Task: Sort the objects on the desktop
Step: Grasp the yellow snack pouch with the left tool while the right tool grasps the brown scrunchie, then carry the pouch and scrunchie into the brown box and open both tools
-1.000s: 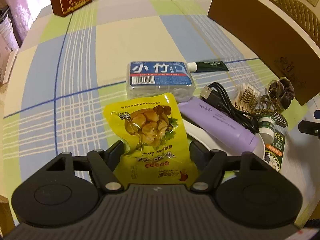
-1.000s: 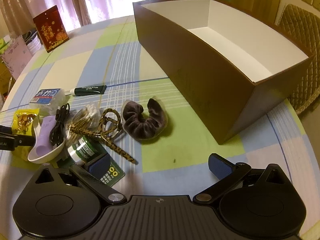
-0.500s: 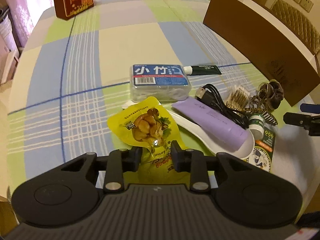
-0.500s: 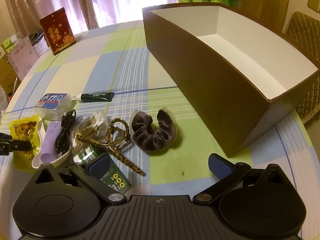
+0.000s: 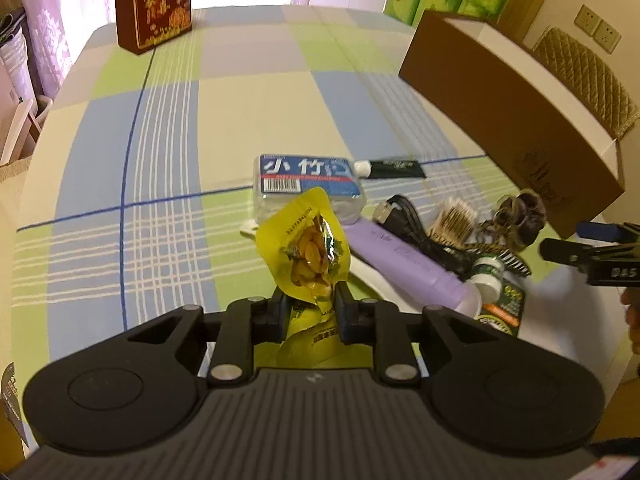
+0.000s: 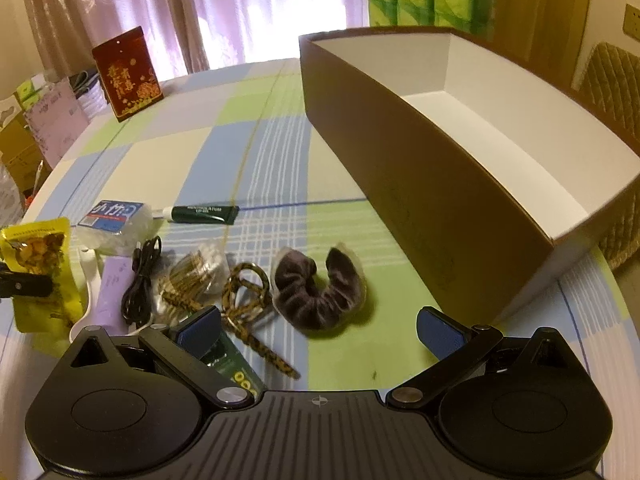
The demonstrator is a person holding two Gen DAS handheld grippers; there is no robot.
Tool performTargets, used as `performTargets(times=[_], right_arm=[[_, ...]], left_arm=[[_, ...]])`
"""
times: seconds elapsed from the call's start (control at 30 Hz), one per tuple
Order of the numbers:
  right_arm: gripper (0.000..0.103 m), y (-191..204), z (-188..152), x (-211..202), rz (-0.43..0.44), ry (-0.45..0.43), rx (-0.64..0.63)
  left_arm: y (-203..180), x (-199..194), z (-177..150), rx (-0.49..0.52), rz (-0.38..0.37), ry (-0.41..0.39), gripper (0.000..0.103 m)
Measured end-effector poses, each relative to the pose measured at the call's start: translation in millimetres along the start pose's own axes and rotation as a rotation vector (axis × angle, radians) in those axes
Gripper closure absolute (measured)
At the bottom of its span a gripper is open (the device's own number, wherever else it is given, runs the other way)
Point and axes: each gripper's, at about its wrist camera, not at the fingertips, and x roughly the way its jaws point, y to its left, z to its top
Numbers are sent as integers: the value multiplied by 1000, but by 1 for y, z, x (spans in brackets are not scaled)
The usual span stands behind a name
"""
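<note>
My left gripper [image 5: 310,305] has its jaws closing on the yellow snack packet [image 5: 306,248], and the pads press on its lower part; the packet stands lifted and crumpled above the cloth. The right wrist view shows the same packet [image 6: 42,264] at the far left with a left finger across it. My right gripper [image 6: 320,328] is open with nothing between its blue pads, and it hovers just in front of the dark velvet scrunchie [image 6: 318,290]. Right of the packet lie a purple tube [image 5: 404,260] on a white spoon dish [image 5: 384,286], a black cable [image 5: 412,220] and a small green-capped bottle [image 5: 488,274].
A large brown box [image 6: 420,168] with a white inside stands open at the right. A blue-labelled floss box [image 5: 308,184], a dark green tube [image 5: 394,169], cotton swabs [image 6: 196,270] and a leopard hair clip [image 6: 244,304] lie on the checked tablecloth. A red box [image 5: 154,4] stands far back.
The left jaws have gone from wide open around the packet to pinching it, and the packet has risen off the table and buckled. The right gripper has barely moved and stays open.
</note>
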Motion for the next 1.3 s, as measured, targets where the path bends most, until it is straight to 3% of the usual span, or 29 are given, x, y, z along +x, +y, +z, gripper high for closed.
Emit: performTargets(times=[0.17, 0.2, 0.23, 0.37, 0.5, 0.57, 0.63, 0.7, 0.97, 1.3], right_arm=[[2, -1, 5, 10, -21, -31, -20], [7, 1, 6, 13, -30, -30, -38], [18, 1, 6, 16, -37, -26, -60], [30, -1, 6, 26, -39, -16, -75], [59, -4, 4, 40, -4, 31, -72], [66, -3, 2, 39, -9, 26, -89], [80, -2, 2, 34, 6, 19, -103], [84, -4, 4, 28, 29, 26, -90], [86, -14, 18, -18, 127, -37, -55], [86, -33, 42, -68, 166, -137, -82]], left_arm=[[-4, -12, 7, 22, 9, -30, 85], [-5, -14, 8, 23, 9, -36, 85], [-6, -15, 9, 24, 12, -41, 85], [-10, -18, 12, 34, 12, -47, 85], [-13, -20, 12, 36, 17, -47, 85], [-15, -20, 12, 39, 19, -45, 85], [-17, -21, 12, 40, 22, -45, 85], [-19, -23, 12, 46, 24, -47, 85], [-38, -35, 18, 65, 3, -76, 85], [-105, -41, 45, 144, -103, -158, 85]])
